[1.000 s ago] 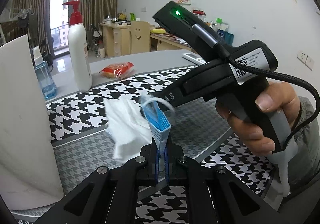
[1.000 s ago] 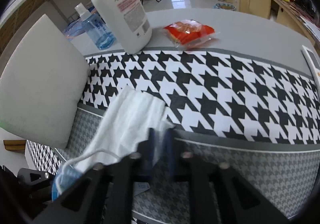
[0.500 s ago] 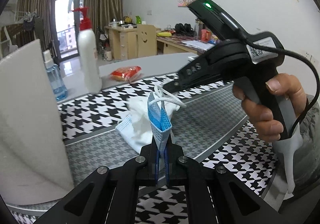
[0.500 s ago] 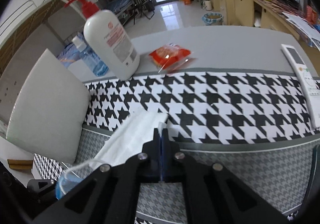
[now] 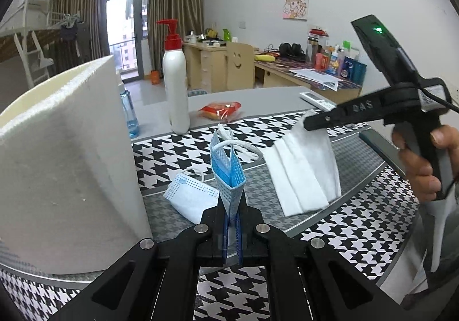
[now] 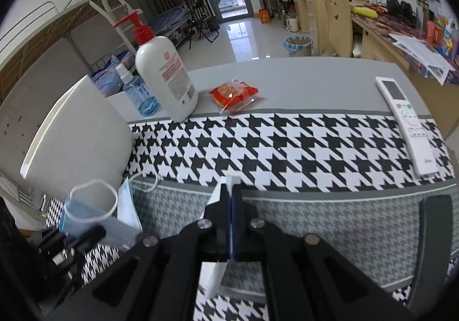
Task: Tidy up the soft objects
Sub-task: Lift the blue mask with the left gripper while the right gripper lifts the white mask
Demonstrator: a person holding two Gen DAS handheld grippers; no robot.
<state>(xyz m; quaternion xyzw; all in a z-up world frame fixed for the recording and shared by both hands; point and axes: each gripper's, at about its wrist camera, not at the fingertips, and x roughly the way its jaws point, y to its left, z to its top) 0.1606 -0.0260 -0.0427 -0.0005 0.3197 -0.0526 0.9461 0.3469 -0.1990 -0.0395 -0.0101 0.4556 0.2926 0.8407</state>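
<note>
My left gripper [image 5: 231, 206] is shut on a folded blue face mask [image 5: 228, 174] and holds it upright above the table; its white ear loop sticks up. My right gripper [image 5: 308, 122] is shut on a white face mask [image 5: 304, 169], which hangs from its corner in the air above the houndstooth cloth. In the right wrist view only an edge of the white mask [image 6: 231, 181] shows between the shut fingers [image 6: 233, 200]. A pale blue mask [image 5: 190, 196] lies flat on the grey part of the cloth, by the white box [image 5: 66, 166].
A white pump bottle [image 6: 166, 80], a blue spray bottle [image 6: 140, 94] and a red snack packet [image 6: 233, 94] stand at the far edge of the table. A white remote [image 6: 407, 123] lies at the right. The white box [image 6: 68, 140] stands at the left.
My right gripper has lifted the white mask off the cloth and moved it right. The pale blue mask under it is uncovered. My left gripper kept hold of the blue mask.
</note>
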